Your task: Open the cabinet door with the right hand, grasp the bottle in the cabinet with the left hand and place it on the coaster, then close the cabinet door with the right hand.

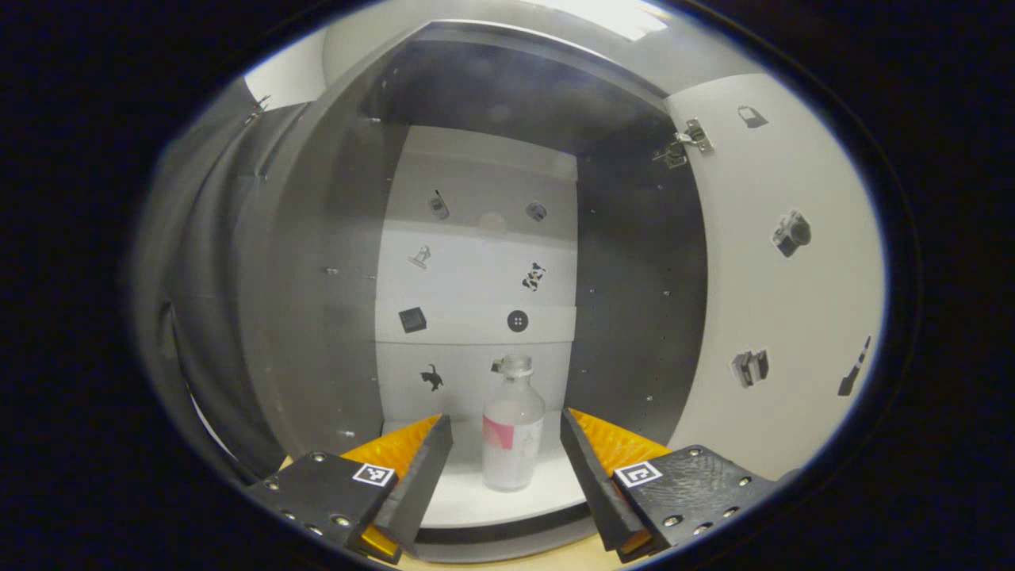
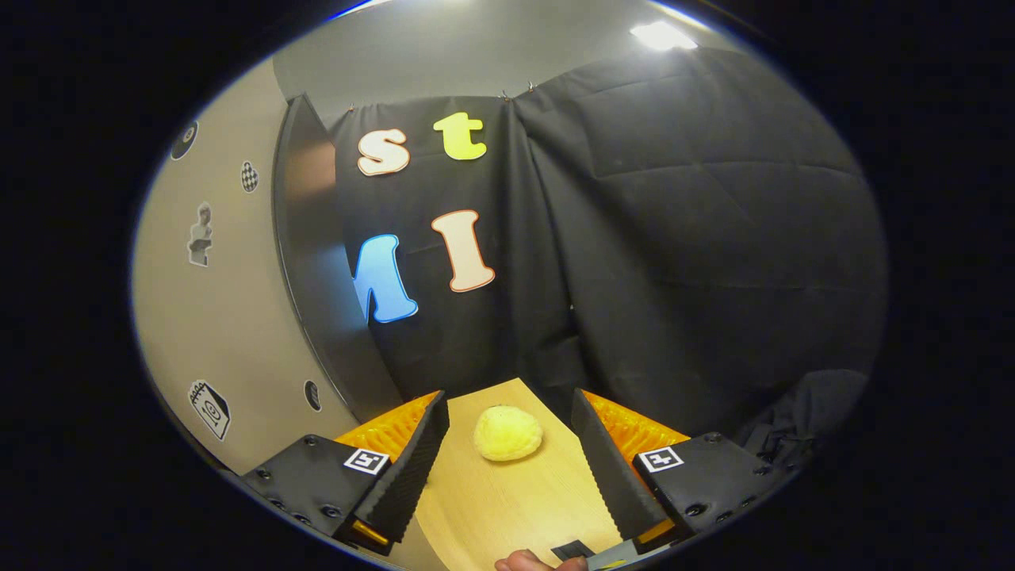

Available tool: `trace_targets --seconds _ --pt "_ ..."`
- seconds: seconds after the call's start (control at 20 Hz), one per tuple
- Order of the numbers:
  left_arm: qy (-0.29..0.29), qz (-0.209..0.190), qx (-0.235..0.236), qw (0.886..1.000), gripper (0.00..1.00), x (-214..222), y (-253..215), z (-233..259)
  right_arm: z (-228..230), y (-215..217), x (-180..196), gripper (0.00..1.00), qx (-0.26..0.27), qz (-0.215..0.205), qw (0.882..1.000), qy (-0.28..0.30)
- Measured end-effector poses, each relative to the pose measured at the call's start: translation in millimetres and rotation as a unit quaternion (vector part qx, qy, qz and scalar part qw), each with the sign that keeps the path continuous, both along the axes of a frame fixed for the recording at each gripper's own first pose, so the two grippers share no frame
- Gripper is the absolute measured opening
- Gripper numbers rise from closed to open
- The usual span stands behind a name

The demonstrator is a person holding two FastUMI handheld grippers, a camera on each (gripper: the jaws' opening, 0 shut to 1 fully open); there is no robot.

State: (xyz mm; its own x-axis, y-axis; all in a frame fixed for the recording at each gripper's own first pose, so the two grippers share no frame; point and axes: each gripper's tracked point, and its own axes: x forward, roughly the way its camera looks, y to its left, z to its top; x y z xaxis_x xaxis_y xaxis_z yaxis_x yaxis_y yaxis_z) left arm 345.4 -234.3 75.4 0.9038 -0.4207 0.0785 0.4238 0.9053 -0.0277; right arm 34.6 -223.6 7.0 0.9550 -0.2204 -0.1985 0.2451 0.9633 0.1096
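Observation:
In the left gripper view the cabinet stands open, its white door (image 1: 781,277) swung out to the right on a metal hinge (image 1: 683,144). A clear bottle (image 1: 512,424) with a pink label stands upright on the white cabinet floor (image 1: 476,496). My left gripper (image 1: 506,448) is open, its fingers on either side of the bottle and apart from it. In the right gripper view my right gripper (image 2: 507,444) is open with nothing between its fingers, over the wooden table (image 2: 507,496). A yellow round coaster (image 2: 507,433) lies on the table ahead of it.
The cabinet's back wall (image 1: 476,262) and door carry small stickers. Dark side walls (image 1: 317,277) bound the cabinet. In the right gripper view the open door's edge (image 2: 317,262) stands at left, with the black cloth wall (image 2: 674,238) behind the table. A fingertip (image 2: 523,563) shows at the bottom.

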Motion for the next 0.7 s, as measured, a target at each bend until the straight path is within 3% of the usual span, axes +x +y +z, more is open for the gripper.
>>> trace_targets --seconds 0.1,0.15,0.35,0.7 --pt "0.002 0.002 0.005 1.000 0.85 18.1 -8.9 -2.3 -2.5 -1.2 2.4 0.93 0.002 0.001 1.000 0.006" --pt "0.002 0.001 0.005 1.000 0.83 25.4 -13.4 -4.7 -3.5 -4.9 5.0 0.98 -0.001 0.000 1.000 0.009" --pt "0.002 0.000 0.020 1.000 0.84 51.0 -28.4 -15.1 -10.8 -16.9 6.8 0.98 -0.016 -0.007 0.999 0.029" --pt "0.013 -0.016 0.005 1.000 0.85 71.8 -44.7 -28.0 -18.2 -20.6 8.5 0.99 -0.015 -0.006 0.998 0.053"
